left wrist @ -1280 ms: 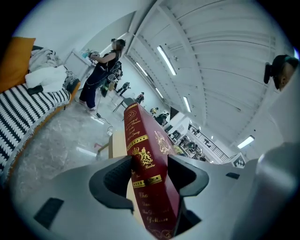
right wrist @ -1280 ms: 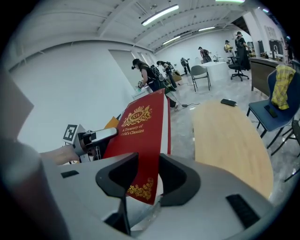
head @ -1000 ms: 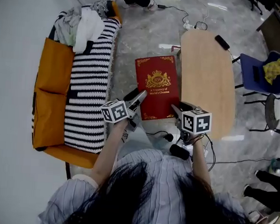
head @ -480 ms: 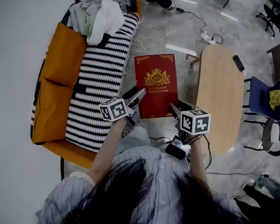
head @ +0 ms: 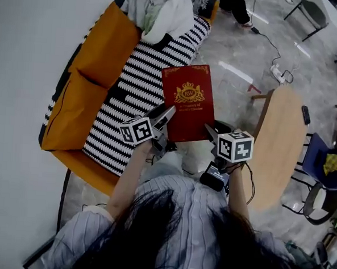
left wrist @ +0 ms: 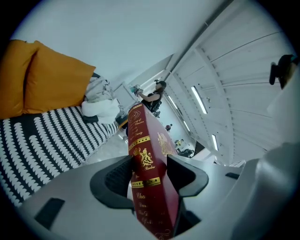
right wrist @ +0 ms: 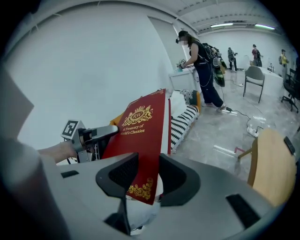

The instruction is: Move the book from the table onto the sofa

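Note:
A red hardcover book [head: 187, 102] with gold print is held in the air between both grippers, its far left corner over the edge of the sofa's black-and-white striped blanket [head: 134, 95]. My left gripper [head: 167, 113] is shut on the book's near left edge; in the left gripper view the spine [left wrist: 146, 159] stands clamped between the pads. My right gripper [head: 210, 129] is shut on the near right corner, and in the right gripper view the cover [right wrist: 140, 126] rises out of the jaws. The oval wooden table [head: 279, 143] lies to the right, apart from the book.
The sofa has orange back cushions [head: 96, 64] and a heap of clothes [head: 165, 8] at its far end. A dark remote [head: 305, 115] lies on the table, with a blue chair [head: 326, 163] beyond. Cables cross the floor [head: 275, 58]. A person [right wrist: 199, 61] stands farther back.
Both grippers have carried the book leftward, away from the table toward the sofa. The book, earlier beside the table's edge, now reaches the striped blanket.

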Tool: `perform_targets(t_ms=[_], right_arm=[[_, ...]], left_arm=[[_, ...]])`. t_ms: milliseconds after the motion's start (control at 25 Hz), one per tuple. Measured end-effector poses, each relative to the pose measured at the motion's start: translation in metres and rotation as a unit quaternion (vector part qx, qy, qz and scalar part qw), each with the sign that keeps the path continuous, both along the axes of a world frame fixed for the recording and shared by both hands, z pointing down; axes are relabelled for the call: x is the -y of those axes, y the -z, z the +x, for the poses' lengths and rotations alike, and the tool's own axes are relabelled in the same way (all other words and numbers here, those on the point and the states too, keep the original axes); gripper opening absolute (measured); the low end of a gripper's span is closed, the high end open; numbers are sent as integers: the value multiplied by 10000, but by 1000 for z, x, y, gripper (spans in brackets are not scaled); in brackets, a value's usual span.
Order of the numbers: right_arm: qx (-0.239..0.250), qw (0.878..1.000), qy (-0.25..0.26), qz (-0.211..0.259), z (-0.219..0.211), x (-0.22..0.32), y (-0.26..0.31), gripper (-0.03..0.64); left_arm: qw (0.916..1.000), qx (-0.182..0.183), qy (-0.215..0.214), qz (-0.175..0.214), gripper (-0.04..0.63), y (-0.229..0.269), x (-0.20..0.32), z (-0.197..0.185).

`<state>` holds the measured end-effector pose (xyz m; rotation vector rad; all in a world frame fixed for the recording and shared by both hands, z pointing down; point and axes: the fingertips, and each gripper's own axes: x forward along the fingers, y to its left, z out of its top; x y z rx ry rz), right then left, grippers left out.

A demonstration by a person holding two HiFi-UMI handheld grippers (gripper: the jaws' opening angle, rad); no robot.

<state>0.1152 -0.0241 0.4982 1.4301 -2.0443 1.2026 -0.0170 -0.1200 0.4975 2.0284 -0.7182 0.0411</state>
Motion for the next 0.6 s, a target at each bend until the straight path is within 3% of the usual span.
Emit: perform_targets(t_ms=[320,600], right_arm=[[-105,9944,1052,-75,-86,62,-12,147],[-131,9833,1814,-46,-120,94,-14,146]], left_arm=[[9943,-6,1054,-134,228,-14,30,-103],[9830,-22,1827,-185,227,-18,39,-146]])
